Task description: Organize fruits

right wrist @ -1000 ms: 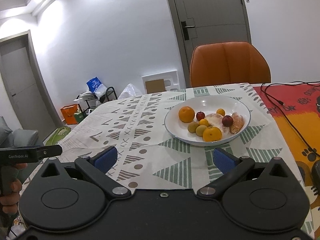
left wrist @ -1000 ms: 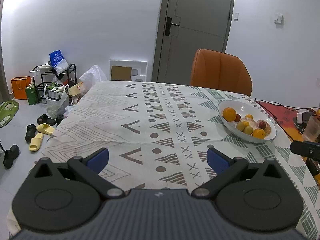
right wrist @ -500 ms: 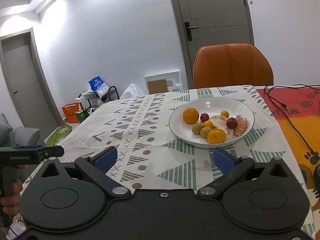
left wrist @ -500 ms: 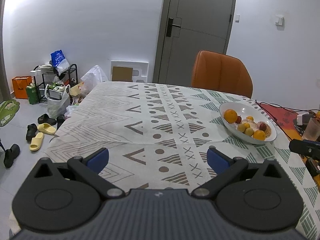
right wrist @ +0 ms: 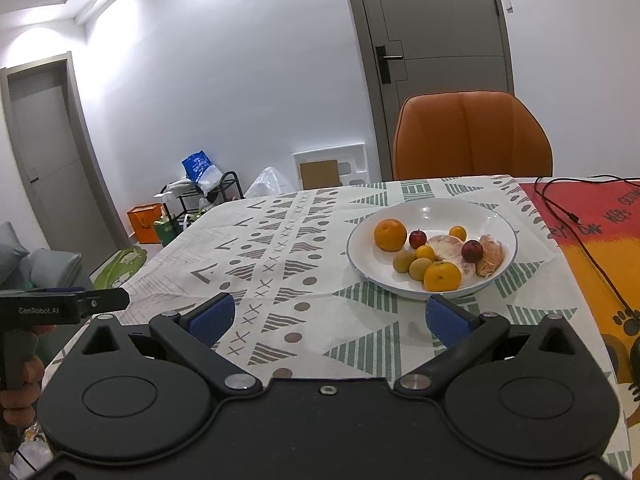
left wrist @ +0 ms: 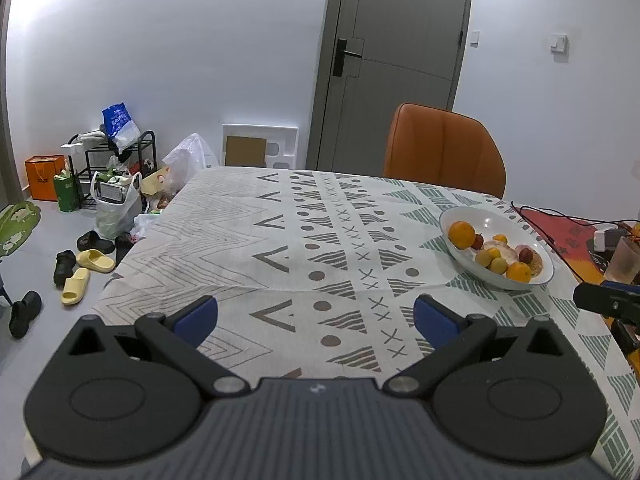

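My right gripper (right wrist: 328, 318): jaws spread wide, holding nothing, above the patterned tablecloth (right wrist: 280, 248). Just ahead and slightly right of it: white bowl (right wrist: 496, 224) holding two oranges (right wrist: 390, 234), small red and yellow-green fruits, peeled segments. My left gripper (left wrist: 316, 316): jaws likewise apart, empty; the bowl (left wrist: 492, 220) lies ahead, far to its right.

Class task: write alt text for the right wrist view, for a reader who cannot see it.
A white round bowl of mixed fruit, including two oranges and two small red fruits, sits on a patterned tablecloth, just beyond the open right claw. An orange padded chair stands behind the table, and the left claw enters at the left edge.
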